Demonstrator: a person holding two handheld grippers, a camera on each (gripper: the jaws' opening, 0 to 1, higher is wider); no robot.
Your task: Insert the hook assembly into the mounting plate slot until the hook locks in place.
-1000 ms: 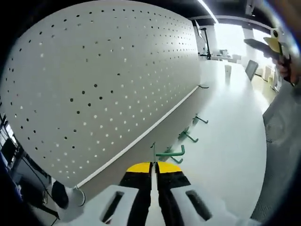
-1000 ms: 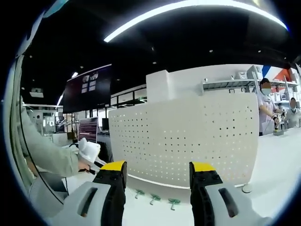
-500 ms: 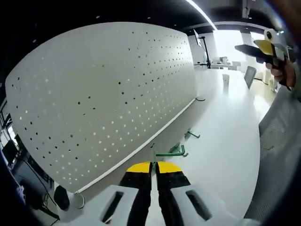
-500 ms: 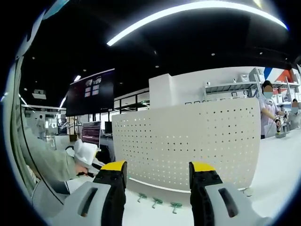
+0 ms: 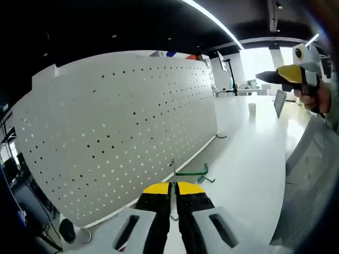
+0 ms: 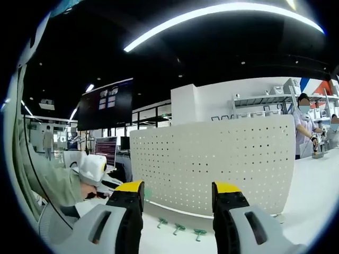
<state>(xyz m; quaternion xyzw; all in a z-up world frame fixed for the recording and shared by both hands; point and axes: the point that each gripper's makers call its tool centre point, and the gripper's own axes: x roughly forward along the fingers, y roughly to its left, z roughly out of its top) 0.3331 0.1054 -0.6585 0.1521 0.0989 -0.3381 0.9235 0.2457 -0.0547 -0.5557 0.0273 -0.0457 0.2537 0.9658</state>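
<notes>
A green hook (image 5: pixel 192 172) is being pinched between the pressed-together jaws of the left gripper (image 5: pixel 172 186), with its wire end pointing up and its arm reaching out sideways, presumably so that the prongs can be brought square to the holes. It is being held off the white table (image 5: pixel 249 159), in front of the lower part of the upright pegboard (image 5: pixel 122 127), which is serving as the mounting plate, and is not yet being pressed into any hole. The right gripper (image 6: pixel 177 198) is being held well back from the pegboard (image 6: pixel 222 159) with its jaws spread and nothing between them, probably to be kept out of the way while the whole board is being kept in sight. Three more green hooks (image 6: pixel 179 229) are lying on the table just before the pegboard's foot, apparently being kept in reserve.
</notes>
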